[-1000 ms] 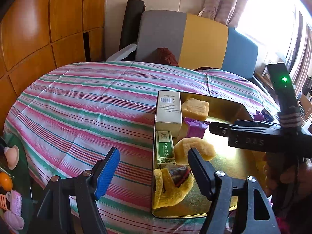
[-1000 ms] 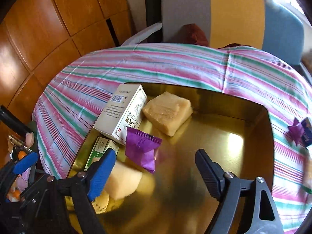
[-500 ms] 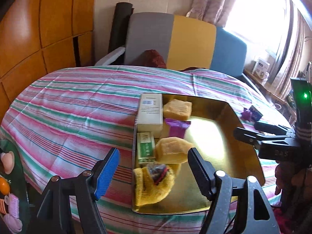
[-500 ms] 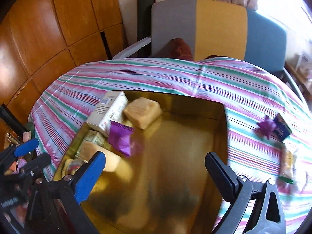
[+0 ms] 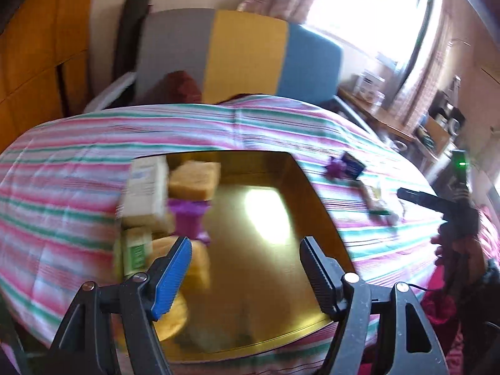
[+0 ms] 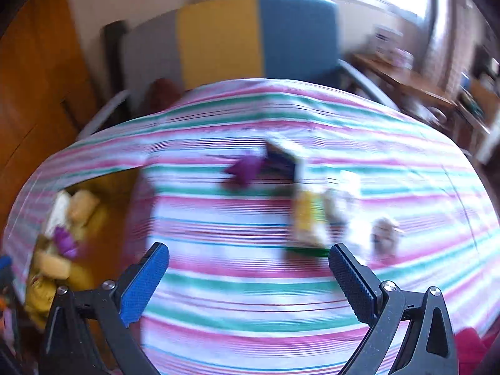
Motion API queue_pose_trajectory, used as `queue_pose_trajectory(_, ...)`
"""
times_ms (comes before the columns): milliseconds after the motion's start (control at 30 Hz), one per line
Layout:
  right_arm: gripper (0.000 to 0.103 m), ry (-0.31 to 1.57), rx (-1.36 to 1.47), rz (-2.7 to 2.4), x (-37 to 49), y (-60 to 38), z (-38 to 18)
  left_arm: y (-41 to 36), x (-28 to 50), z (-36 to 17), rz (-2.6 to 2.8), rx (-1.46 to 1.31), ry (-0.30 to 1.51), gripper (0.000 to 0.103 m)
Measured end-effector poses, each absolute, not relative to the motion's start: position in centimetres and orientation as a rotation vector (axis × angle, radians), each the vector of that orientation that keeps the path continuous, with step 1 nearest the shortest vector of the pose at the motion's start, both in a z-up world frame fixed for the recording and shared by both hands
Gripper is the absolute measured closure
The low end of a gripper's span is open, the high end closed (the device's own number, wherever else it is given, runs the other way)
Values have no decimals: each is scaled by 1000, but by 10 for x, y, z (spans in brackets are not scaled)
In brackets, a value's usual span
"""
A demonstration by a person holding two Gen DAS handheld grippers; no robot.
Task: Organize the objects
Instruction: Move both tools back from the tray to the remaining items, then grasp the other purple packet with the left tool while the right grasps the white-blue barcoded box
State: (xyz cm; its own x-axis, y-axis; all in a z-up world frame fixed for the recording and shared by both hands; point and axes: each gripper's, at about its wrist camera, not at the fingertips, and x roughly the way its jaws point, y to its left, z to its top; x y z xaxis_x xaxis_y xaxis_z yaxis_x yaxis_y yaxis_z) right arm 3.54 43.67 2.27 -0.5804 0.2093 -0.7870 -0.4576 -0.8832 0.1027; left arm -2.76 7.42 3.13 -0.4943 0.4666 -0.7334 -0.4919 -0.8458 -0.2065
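We hold our left gripper [image 5: 245, 262] with fingers wide and empty over the shiny gold metal tray [image 5: 281, 275] on the striped pink-and-green worktop [image 5: 62, 193]. Beyond its left finger sit a white carton [image 5: 145, 187], a tan sponge block [image 5: 195, 179] and a purple wrapper [image 5: 187, 218]. Our right gripper [image 6: 248, 270] also gapes wide, empty; ahead of its fingers lie a purple packet [image 6: 245, 170] and a blurred yellow packet [image 6: 304, 218].

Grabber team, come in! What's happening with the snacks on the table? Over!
Both grippers open, empty. Right gripper over striped cloth, facing loose packets. Gold tray part-filled. Nothing in the way.
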Motion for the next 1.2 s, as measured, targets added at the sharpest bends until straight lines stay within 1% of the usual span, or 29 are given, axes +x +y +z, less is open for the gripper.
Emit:
queue_pose_trajectory(100,0,522,-1107,2344,52,484,12,105,-29,38,2275,-1111,86,31)
queue_pose_trajectory(167,0,645,-1041,2281,67,508,4,127,-31,42,2244,-1096,121,33)
queue_pose_trajectory(233,0,773,-1017,2227,75,525,-3,154,-37,44,2209,-1095,158,38)
queue_pose_trajectory(267,0,812,-999,2216,78,530,-3,164,-40,45,2194,-1094,171,39)
queue_pose_trajectory(433,0,815,-968,2241,80,528,4,230,-62,37,2104,-1099,255,44)
queue_pose_trajectory(700,0,832,-1015,2278,75,521,2,322,-106,3,2000,-1178,383,44)
queue_pose_trajectory(1033,0,864,-1026,2309,73,520,3,407,-148,-45,1947,-1227,558,44)
queue_pose_trajectory(1200,0,874,-1023,2322,73,519,3,432,-163,-68,1908,-1266,592,44)
